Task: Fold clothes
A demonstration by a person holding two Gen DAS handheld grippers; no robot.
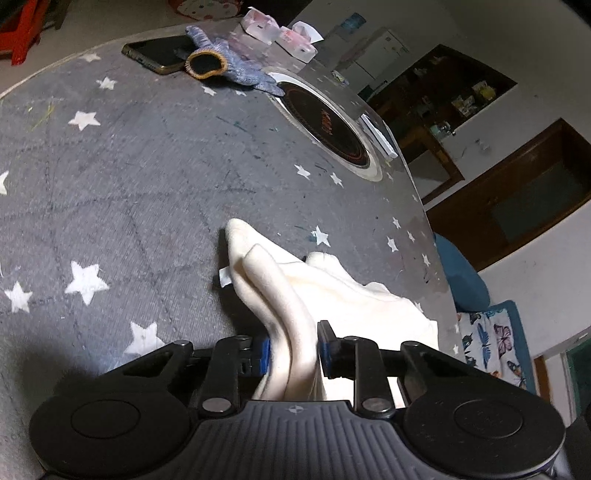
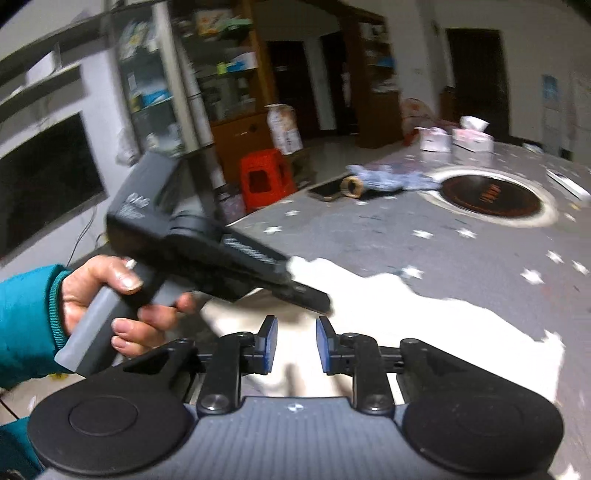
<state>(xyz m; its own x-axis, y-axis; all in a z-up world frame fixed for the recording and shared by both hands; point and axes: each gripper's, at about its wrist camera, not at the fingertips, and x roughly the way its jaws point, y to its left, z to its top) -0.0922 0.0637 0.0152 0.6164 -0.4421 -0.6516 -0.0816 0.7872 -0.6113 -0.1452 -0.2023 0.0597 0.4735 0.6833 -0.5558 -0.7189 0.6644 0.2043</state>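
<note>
A cream-white garment (image 1: pixel 332 291) lies on the grey star-patterned tablecloth (image 1: pixel 129 184). My left gripper (image 1: pixel 293 350) is shut on a bunched fold of it, lifted off the table near the front edge. In the right wrist view the same garment (image 2: pixel 443 325) spreads over the table, and the left gripper (image 2: pixel 310 295), held by a hand in a teal sleeve, reaches onto its left part. My right gripper (image 2: pixel 295 345) is open and empty, hovering just above the garment's near edge.
A round black induction hob (image 1: pixel 328 122) is set into the table. A blue knit glove (image 1: pixel 229 66) and a phone (image 1: pixel 159 55) lie at the far side, with pink tissue packs (image 1: pixel 273 33). A red stool (image 2: pixel 264 177) stands beyond the table.
</note>
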